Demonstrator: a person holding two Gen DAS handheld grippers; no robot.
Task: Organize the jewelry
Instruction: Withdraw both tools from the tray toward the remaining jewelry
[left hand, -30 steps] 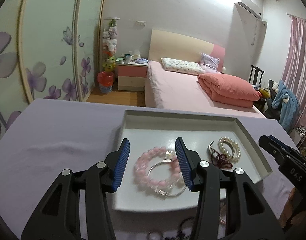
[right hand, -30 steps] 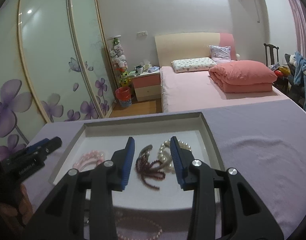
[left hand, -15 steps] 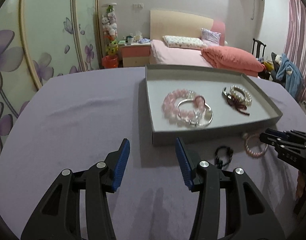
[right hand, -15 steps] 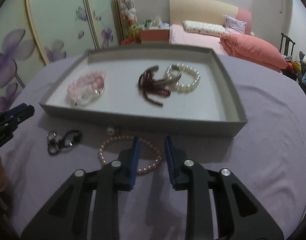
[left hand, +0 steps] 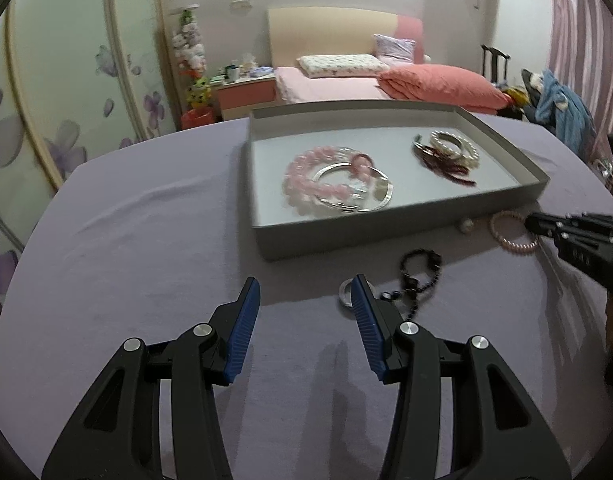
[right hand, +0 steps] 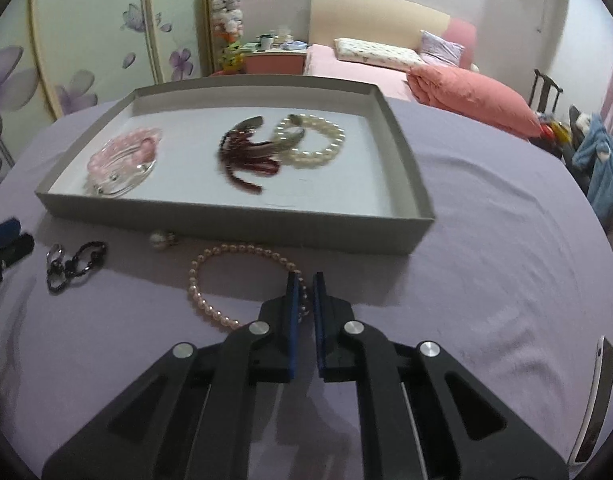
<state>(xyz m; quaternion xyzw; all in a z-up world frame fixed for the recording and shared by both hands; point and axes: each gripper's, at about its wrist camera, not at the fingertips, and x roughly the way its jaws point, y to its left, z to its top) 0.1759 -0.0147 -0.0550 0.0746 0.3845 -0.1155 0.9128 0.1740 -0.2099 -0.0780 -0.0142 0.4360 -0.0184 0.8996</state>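
Jaws of the right gripper (right hand: 304,280) have just been closing and now stand nearly together on the near arc of the pink pearl bracelet (right hand: 242,280), which lies on the purple tabletop (right hand: 506,240) just in front of the grey tray (right hand: 406,168); the pinch looks meant to lift that strand into the tray. Jaws of the left gripper (left hand: 304,292) stand apart with nothing between them, lowered beside the black bead bracelet (left hand: 420,276) and a small silver ring (left hand: 345,292), probably the next pickup. A loose pearl earring (right hand: 159,240) sits against the tray's front wall. Inside the tray lie a pink bead bracelet (left hand: 318,184) with a silver bangle (left hand: 362,196), a dark red beaded piece (right hand: 246,156) and a white pearl bracelet (right hand: 314,140).
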